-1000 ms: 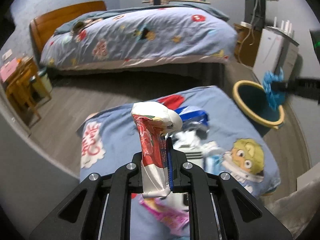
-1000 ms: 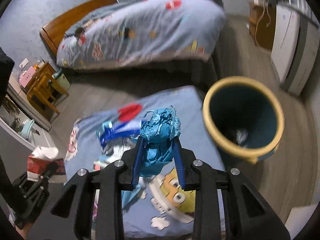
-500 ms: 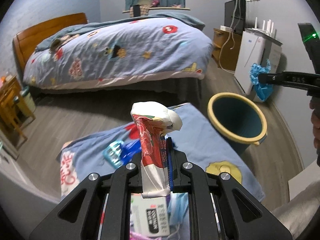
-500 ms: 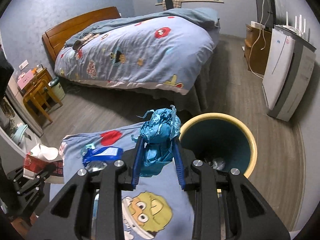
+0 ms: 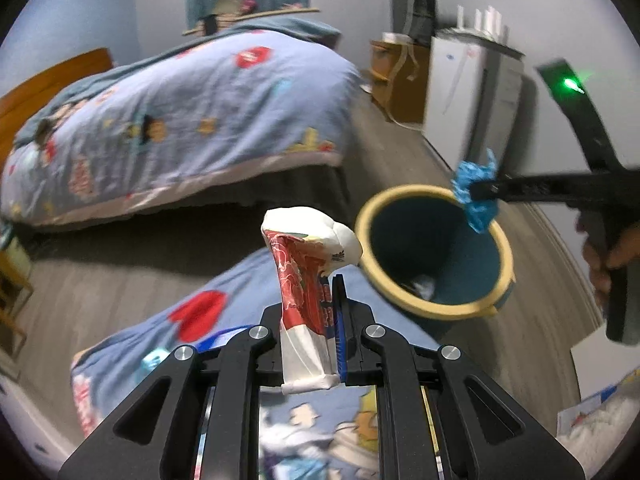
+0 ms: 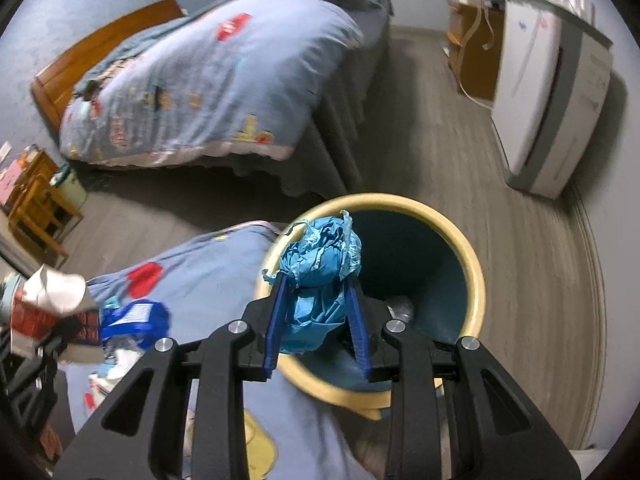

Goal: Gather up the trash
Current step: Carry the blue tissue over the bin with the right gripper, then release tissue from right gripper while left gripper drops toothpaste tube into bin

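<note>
My left gripper (image 5: 320,300) is shut on a crumpled red and white wrapper (image 5: 308,264) and holds it above the blue cartoon sheet (image 5: 160,332). My right gripper (image 6: 318,292) is shut on a crumpled blue paper wad (image 6: 320,264), over the near rim of the yellow-rimmed teal bin (image 6: 476,280). In the left wrist view the right gripper (image 5: 478,192) holds the wad (image 5: 476,188) above the bin (image 5: 432,308). Some trash lies at the bin's bottom (image 6: 400,306).
More wrappers lie on the sheet, among them a blue packet (image 6: 134,318). A large bed (image 5: 180,120) stands behind. A white appliance (image 6: 552,96) and a wooden cabinet (image 6: 472,52) stand at the right wall. A wooden chair (image 6: 36,196) is at the left.
My right gripper has moved with the blue wad from beside the bin to over its rim. My left gripper keeps the wrapper and has turned toward the bin.
</note>
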Demonstrator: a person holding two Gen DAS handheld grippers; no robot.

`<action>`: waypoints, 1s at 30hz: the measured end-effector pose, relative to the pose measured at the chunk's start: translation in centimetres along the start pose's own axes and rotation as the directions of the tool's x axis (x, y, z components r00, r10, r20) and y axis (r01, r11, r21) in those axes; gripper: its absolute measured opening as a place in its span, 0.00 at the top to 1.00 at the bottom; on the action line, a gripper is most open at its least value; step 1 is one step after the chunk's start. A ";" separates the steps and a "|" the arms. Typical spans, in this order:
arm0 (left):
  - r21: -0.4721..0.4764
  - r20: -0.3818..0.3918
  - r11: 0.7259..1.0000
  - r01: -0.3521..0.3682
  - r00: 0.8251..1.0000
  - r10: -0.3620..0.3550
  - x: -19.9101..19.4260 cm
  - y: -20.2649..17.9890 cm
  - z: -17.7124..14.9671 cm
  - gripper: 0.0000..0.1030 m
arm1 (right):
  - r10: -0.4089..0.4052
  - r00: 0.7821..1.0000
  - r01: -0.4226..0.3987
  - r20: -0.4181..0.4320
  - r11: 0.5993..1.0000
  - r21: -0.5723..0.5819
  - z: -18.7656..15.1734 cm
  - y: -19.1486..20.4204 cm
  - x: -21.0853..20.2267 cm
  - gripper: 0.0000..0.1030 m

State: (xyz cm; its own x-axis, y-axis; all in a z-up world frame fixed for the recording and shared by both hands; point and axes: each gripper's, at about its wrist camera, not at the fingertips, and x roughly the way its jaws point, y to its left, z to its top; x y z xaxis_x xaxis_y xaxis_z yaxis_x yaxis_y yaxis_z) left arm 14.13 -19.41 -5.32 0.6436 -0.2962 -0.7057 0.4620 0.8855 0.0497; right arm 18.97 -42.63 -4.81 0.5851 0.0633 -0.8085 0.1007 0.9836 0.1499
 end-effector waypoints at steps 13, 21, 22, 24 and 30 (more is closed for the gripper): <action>0.062 -0.106 0.985 0.163 0.982 -0.156 9.5 -7.4 3.2 0.84 | -0.028 0.995 0.047 -0.092 0.978 0.202 -0.6 -6.3 4.7 0.71; 0.117 -0.070 0.982 0.150 0.987 -0.143 12.1 -9.7 5.1 0.44 | -0.028 0.999 0.032 -0.019 0.960 0.277 0.1 -8.0 3.7 0.47; 0.123 -0.057 0.982 0.146 0.989 -0.139 12.0 -9.8 5.3 0.28 | -0.026 1.000 0.029 -0.014 0.959 0.283 0.2 -8.1 3.6 0.45; 0.125 -0.023 0.983 0.137 0.991 -0.135 11.7 -9.9 5.3 0.23 | -0.016 1.000 0.016 -0.001 0.955 0.298 0.2 -8.5 3.4 0.37; 0.108 -0.026 0.988 0.114 0.993 -0.111 11.1 -9.6 4.9 0.12 | -0.009 0.999 -0.003 0.034 0.939 0.343 0.3 -9.2 2.5 0.09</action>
State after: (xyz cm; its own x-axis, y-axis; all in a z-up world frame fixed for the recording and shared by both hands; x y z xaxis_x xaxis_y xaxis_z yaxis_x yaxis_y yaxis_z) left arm 19.88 -32.93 -10.16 0.5722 -0.3837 -0.7248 0.5955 0.8021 0.0455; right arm 19.77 -51.62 -8.07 0.6113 0.0486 -0.7899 0.3688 0.8656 0.3386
